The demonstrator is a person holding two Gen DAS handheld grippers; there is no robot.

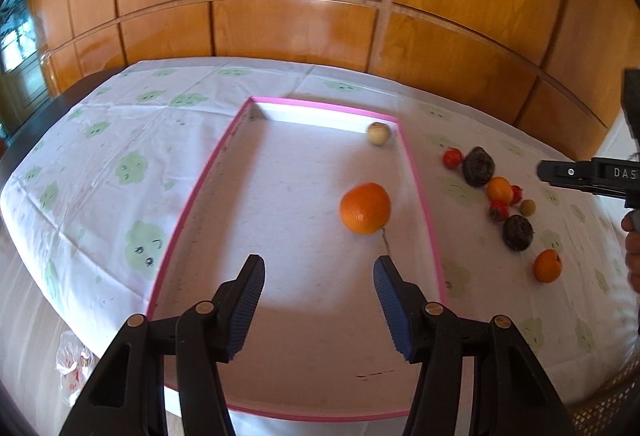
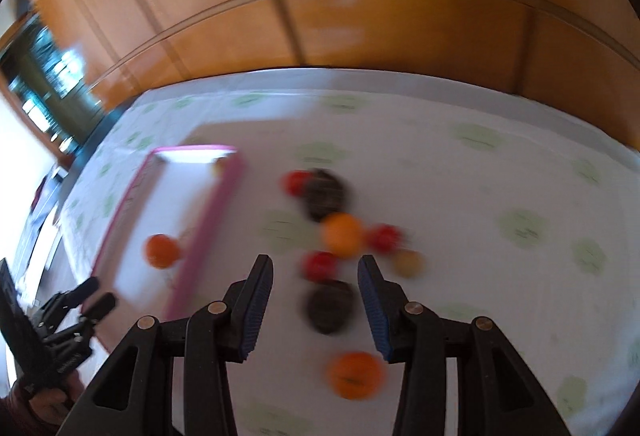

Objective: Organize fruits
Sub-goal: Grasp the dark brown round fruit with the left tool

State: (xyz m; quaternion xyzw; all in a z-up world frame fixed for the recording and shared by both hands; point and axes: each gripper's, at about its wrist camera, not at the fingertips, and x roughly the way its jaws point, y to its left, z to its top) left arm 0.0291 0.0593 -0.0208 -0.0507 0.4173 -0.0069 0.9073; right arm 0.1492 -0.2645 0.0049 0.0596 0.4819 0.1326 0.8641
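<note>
A pink-rimmed tray (image 1: 420, 188) lies on the cloth and holds an orange (image 1: 365, 208) and a small pale fruit (image 1: 378, 133). My left gripper (image 1: 318, 268) hangs open over the tray's near half, with nothing between its fingers. Right of the tray lies a loose cluster: several red fruits (image 1: 452, 157), two dark avocados (image 1: 478, 166), a yellow-orange fruit (image 1: 500, 190), a small tan one (image 1: 528, 207) and an orange (image 1: 547, 266). In the blurred right wrist view my right gripper (image 2: 315, 268) is open above this cluster, over the nearer avocado (image 2: 328, 306), holding nothing.
A white tablecloth (image 1: 120, 140) with green prints covers the table. Wooden wall panels (image 1: 296, 28) stand close behind its far edge. A person's hand (image 1: 632, 256) shows at the right edge. The left gripper (image 2: 98, 294) appears at the lower left of the right wrist view.
</note>
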